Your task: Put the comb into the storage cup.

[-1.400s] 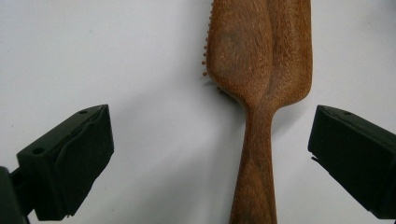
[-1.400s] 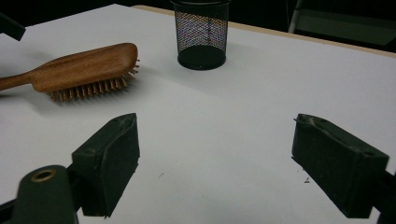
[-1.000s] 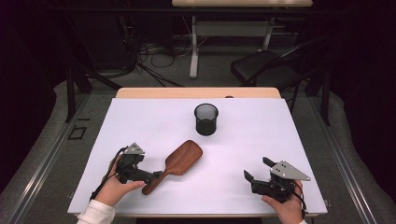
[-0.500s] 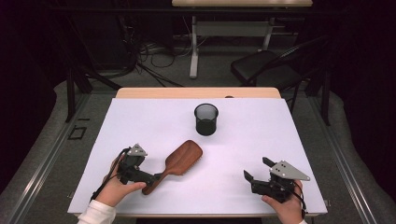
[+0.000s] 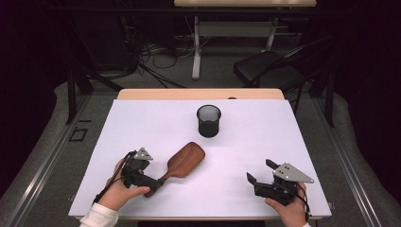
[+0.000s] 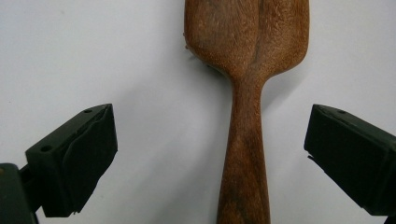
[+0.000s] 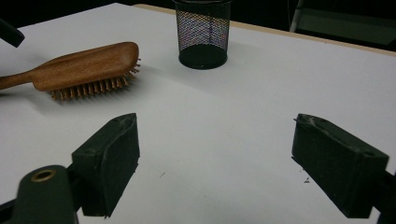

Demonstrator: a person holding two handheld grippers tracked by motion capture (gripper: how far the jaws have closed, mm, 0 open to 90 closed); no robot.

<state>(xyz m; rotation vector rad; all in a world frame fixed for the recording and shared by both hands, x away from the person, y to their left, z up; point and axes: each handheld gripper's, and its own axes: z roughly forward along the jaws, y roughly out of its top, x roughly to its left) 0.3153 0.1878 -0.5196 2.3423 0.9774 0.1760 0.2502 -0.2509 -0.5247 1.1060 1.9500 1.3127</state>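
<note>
The left gripper point(image 5: 153, 182) sits at the near left of the table point(image 5: 142, 123), its jaws spread wide to either side of the brush point(image 5: 182, 161) handle with neither pad touching the wood. Against the frames from a second ago it has crept a little along the handle, so the handle now runs up the gap between the jaws in the left gripper view; by my reading the grasp is lined up and only the closing remains. The brush itself has not shifted: it lies bristles down, handle toward the near left, head pointing toward the cup point(image 5: 208, 121).

At the near right the right gripper point(image 5: 257, 177) rests low over bare table, jaws spread on nothing, just where it was before.

Further back, the black mesh cup stands upright, apart from the brush head, with open table between. Nothing lies between the left jaws and the handle, and nothing blocks the way from brush to cup
</note>
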